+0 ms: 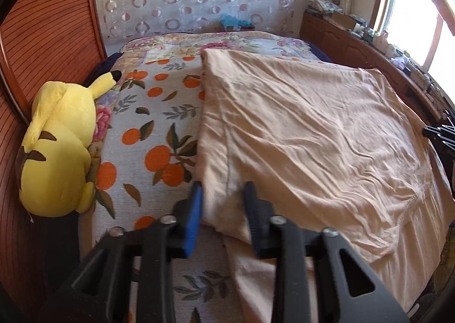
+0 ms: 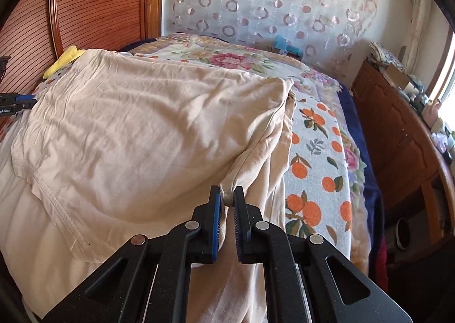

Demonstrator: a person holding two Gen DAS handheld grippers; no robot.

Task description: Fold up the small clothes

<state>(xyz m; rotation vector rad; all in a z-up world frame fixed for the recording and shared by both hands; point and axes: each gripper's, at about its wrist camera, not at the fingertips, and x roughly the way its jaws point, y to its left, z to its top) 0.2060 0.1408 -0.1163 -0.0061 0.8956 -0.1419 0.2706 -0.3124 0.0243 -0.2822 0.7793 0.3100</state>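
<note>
Pinching a bunched corner of the cloth (image 2: 148, 123), the right gripper (image 2: 226, 197) is nearly closed; the left gripper (image 1: 223, 197) straddles the opposite edge, pad contact unclear; cloth lies spread on the bed (image 1: 142, 112).

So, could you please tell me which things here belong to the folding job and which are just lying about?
Job:
- beige garment
- left gripper
- right gripper, shut on the garment

Lying about:
- yellow plush toy
- orange-print blanket
- blue item
- cluttered sideboard
</note>
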